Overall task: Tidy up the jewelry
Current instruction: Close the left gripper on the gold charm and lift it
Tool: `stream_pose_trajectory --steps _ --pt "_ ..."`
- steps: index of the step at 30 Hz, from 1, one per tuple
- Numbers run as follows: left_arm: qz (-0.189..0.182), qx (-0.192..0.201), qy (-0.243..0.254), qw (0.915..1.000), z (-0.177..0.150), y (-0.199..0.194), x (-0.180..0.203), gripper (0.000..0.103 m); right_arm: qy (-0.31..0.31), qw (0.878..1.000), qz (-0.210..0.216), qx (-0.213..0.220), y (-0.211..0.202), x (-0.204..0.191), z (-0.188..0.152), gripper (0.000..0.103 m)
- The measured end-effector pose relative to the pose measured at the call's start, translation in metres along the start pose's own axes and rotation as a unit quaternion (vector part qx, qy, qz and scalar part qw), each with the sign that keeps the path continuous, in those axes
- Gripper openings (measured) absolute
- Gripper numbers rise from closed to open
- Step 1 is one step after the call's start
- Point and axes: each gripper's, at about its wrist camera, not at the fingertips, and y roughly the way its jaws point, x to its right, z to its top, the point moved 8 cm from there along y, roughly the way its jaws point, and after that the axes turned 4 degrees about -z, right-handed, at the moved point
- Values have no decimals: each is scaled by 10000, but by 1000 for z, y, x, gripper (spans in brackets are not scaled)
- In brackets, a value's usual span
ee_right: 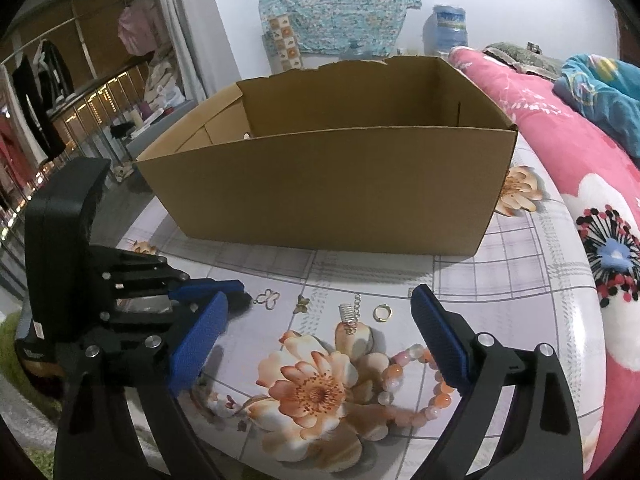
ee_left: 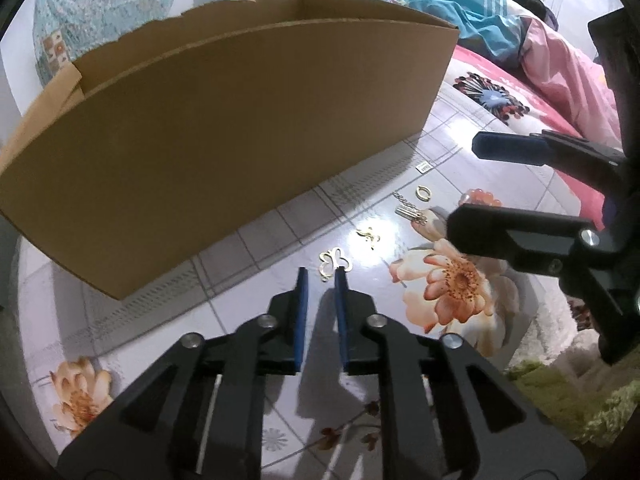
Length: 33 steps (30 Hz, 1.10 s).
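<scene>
From the left wrist view we see the butterfly pendant [ee_left: 334, 266] lying on the table [ee_left: 248, 248] at the tips of our left gripper [ee_left: 321, 280]. Its jaws stand narrowly apart and released, with one wing of the pendant just at the right tip; whether they touch we cannot tell. Beyond it lie one small gold charm [ee_left: 369, 237], one silver spring piece [ee_left: 410, 211] and one gold ring [ee_left: 422, 192]. One cardboard box [ee_left: 224, 152] stands behind.

From the right wrist view our right gripper [ee_right: 320, 336] hangs with jaws spread wide, grasping nothing. Between them on the table lie the spring piece [ee_right: 349, 314], the ring [ee_right: 383, 313] and one bead bracelet [ee_right: 416, 396]. The pendant [ee_right: 267, 298] lies at the left gripper's tips [ee_right: 236, 296].
</scene>
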Motion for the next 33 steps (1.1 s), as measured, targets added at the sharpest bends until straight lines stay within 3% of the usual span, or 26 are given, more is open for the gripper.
stream_pose_trajectory --steps 3,21,26,33 --pt "23 -4 13 10000 2 4 3 18 15 10000 4 -11 1 0 0 90" --pt "277 -66 476 9985 14 17 19 18 223 9997 -41 27 0 16 -4 90" --pt "293 -53 572 9979 14 17 23 10 278 9996 -46 56 -2 17 -5 90" --pt "290 -11 562 9980 13 16 22 10 287 9995 -50 82 -2 19 -3 90"
